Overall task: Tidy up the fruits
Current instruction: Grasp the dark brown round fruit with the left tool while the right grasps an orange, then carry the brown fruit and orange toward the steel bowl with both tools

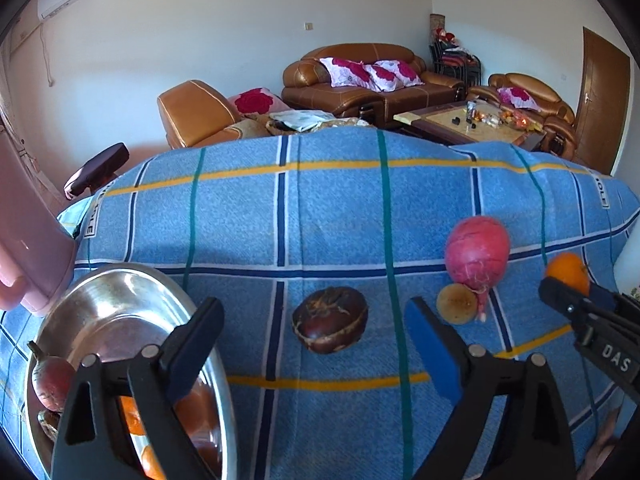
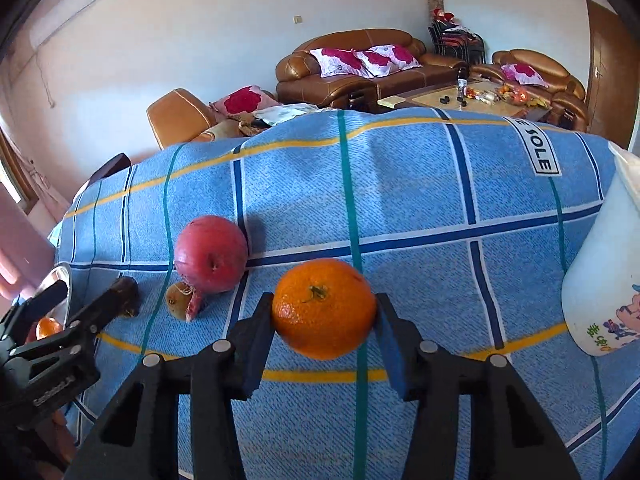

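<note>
Downward-tilted, right tongs (image 2: pixel 324 312) pinching orange (image 2: pixel 324 308), left tongs (image 1: pixel 316 332) spread wide.

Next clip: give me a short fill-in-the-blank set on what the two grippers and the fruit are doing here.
1. The right gripper has its fingers on either side of the ____.
2. The left gripper is ____, with nothing between its fingers.
3. The metal bowl sits on the checked cloth of mainly ____ colour.
4. The dark brown fruit lies ____ the bowl.

Missing words: orange; open; blue; outside
</note>
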